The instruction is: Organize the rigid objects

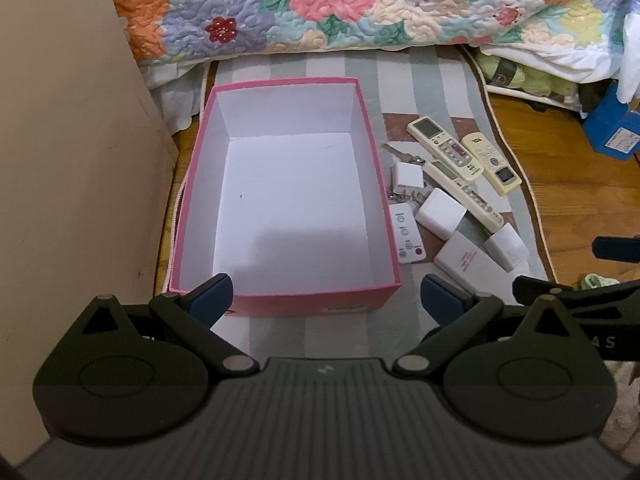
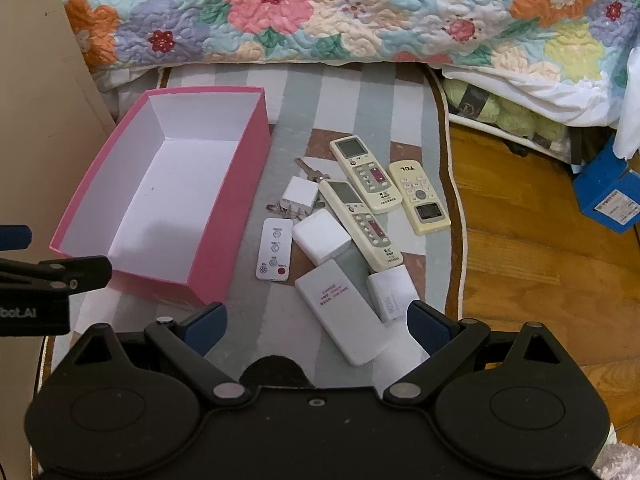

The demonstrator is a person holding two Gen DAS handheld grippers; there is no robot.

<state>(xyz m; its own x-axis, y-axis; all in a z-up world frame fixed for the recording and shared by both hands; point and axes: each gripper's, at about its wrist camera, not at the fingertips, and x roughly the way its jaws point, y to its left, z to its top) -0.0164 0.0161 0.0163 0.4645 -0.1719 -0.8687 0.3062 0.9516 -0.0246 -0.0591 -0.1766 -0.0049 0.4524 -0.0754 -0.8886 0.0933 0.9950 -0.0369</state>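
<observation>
- On the striped rug (image 2: 280, 92), the pink box (image 2: 224, 216) sits open with a bare white inside, nothing in it.
- Just right of the box lies the pile: three cream AC remotes (image 2: 366, 174) (image 2: 360, 226) (image 2: 419, 198), a small white remote (image 2: 275, 255) with a red button, keys (image 2: 310, 170), a couple of white chargers (image 2: 321, 236) (image 2: 298, 195), a white power bank (image 2: 344, 312) and another white block (image 2: 392, 294) touching it.
- Left hand-held gripper (image 1: 326, 294) hangs over the box's near edge, jaws wide apart, holding nothing.
- Right hand-held gripper (image 2: 316, 320) hovers over the power bank, also spread wide and empty.
- Floral quilt (image 2: 340, 8) runs behind, blue carton (image 2: 606, 196) on the wood floor (image 2: 540, 280) off to the right.
</observation>
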